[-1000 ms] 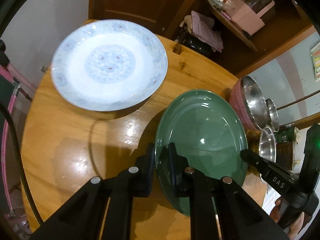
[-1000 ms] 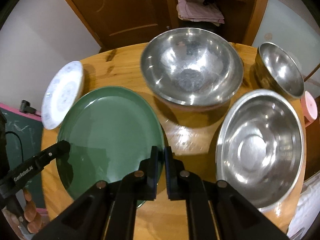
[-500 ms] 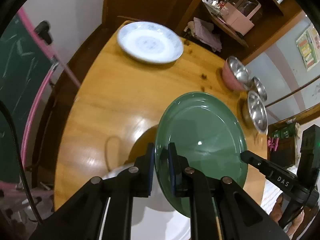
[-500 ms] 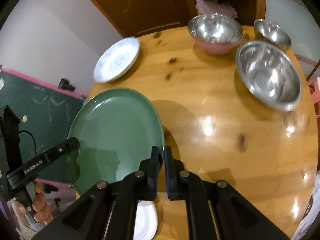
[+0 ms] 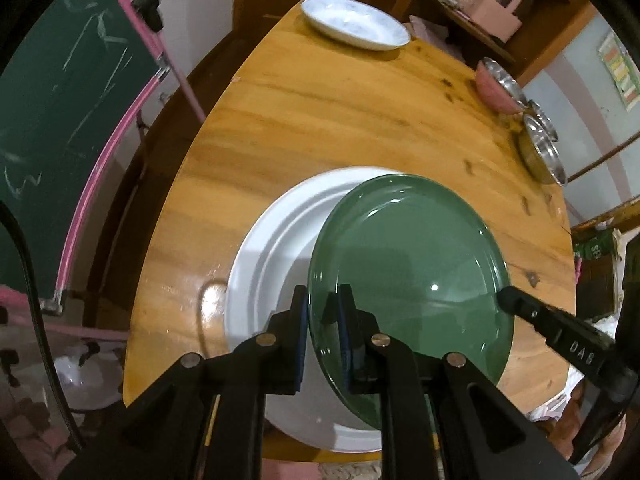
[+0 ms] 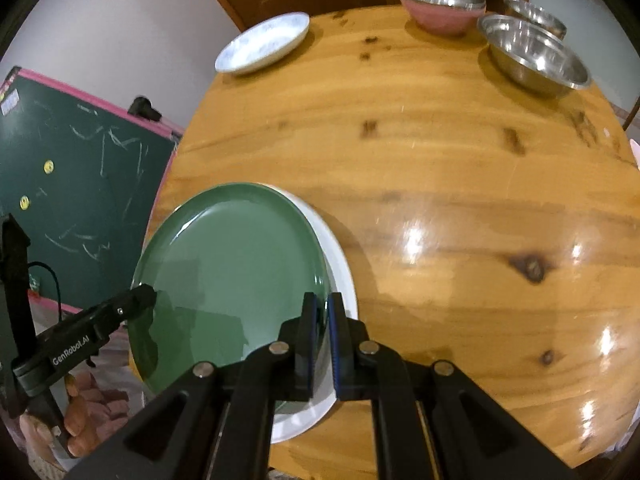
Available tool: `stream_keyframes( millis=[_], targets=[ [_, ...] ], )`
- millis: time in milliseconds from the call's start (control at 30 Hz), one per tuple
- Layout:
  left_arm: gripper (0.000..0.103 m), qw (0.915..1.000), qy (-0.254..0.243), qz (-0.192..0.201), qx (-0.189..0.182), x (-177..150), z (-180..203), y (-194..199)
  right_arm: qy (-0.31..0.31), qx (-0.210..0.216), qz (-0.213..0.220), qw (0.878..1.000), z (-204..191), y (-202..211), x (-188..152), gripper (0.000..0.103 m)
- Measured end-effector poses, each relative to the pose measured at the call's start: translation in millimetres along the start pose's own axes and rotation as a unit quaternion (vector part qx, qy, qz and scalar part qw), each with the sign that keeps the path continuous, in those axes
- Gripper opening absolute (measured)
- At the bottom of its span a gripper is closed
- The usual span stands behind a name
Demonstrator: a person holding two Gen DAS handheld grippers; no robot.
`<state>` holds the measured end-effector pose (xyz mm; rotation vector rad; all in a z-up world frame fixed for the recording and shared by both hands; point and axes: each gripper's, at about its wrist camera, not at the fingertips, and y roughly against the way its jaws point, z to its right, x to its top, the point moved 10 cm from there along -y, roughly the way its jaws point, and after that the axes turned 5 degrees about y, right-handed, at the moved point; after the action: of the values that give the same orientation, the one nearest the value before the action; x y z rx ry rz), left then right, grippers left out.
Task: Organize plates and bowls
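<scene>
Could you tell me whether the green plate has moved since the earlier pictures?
Yes: the green plate has come away from the steel bowls, toward the near table edge, over the white plate.

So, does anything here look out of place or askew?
Only the green plate: both tools, left and right, grip its rim, and it sits off-centre over the white plate, toward the table edge. Nothing looks spilled or broken.

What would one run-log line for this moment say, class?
left gripper: shut on green plate | right gripper: shut on same plate | plate: over white plate, contact unclear | bowls: untouched
</scene>
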<state>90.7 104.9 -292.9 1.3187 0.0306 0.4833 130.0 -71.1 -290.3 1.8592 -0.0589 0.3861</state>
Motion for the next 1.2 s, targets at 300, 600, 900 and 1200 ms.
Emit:
stream_keyframes(
  millis=[300, 600, 900, 1200],
  targets=[
    [0.012, 0.9998, 0.012, 0.015, 0.005, -7.3, -20.6, -1.9, 0.02, 0.001, 0.006, 1.0, -14.3, -6.8, -14.4, 0.006],
    [0.012, 0.9997, -0.002, 0.02, 0.01, -6.3, -16.0, -6.4, 0.028, -0.017, 0.01, 0.999, -13.8, -10.0, -14.9, 0.006],
    [0.013, 0.9999, 0.003, -0.001, 0.011, -10.6, -23.6, -23.0, 0.033, -0.021, -0.002, 0.999, -12.9, -20.7, -16.9, 0.006],
    [0.019, 0.9999, -0.002, -0.007, 0.008, -8.5, -23.0, -28.6, 0.034, -0.024, -0.007, 0.999, -12.4, -23.3, -18.1, 0.006]
  ],
)
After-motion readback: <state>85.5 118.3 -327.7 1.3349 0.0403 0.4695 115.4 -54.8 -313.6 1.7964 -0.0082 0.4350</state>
